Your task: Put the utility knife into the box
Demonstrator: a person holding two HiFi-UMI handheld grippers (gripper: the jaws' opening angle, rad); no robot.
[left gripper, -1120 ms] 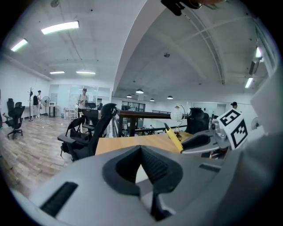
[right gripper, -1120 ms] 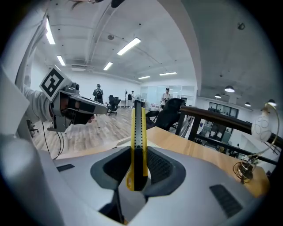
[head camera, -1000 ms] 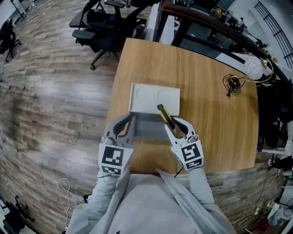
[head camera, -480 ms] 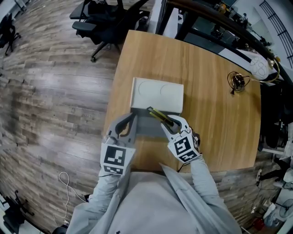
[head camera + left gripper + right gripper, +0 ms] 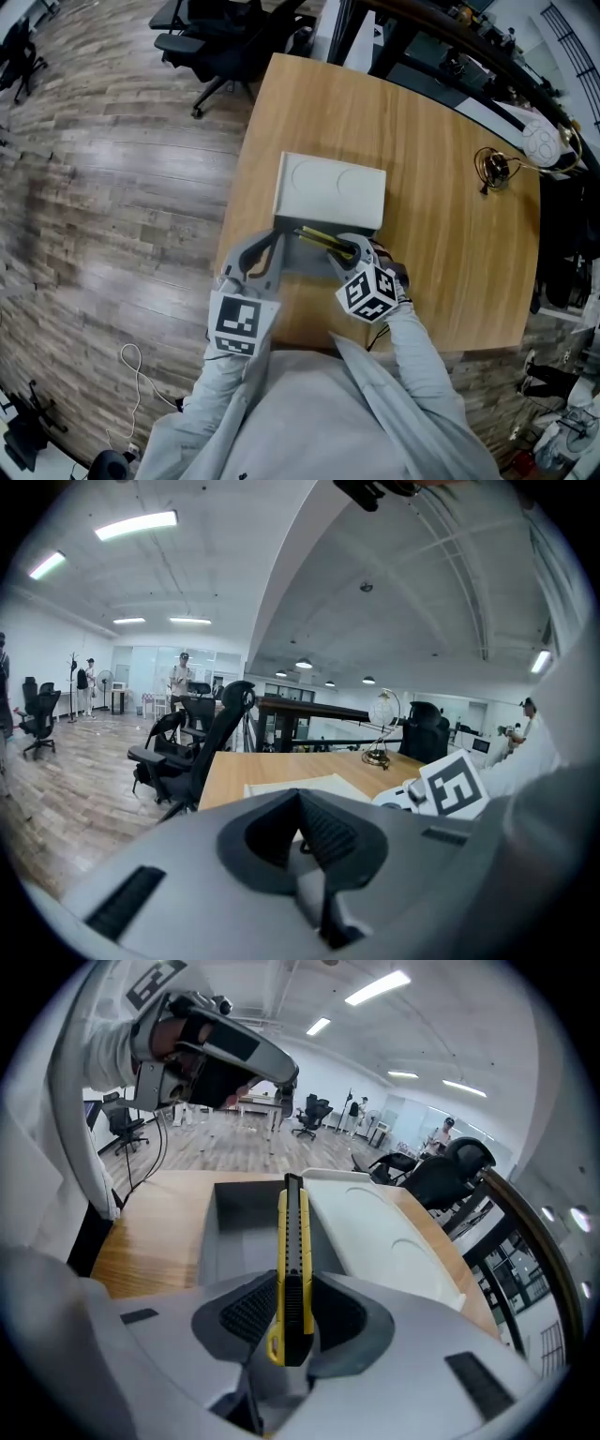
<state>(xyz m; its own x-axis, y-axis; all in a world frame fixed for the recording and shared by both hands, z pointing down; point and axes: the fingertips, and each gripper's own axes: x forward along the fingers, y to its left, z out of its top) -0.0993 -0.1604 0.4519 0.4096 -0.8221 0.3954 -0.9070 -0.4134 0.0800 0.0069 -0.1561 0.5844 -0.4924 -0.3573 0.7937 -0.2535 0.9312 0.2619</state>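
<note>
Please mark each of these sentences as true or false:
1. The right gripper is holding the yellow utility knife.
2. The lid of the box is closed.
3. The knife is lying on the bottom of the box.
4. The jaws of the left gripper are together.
1. True. The right gripper is shut on the utility knife.
2. False. The box is open; its white lid lies folded back behind it on the table.
3. False. The knife is clamped between the right jaws, pointing out over the open box, not resting inside it.
4. True. The left gripper has its jaws together, and nothing shows between them.
</note>
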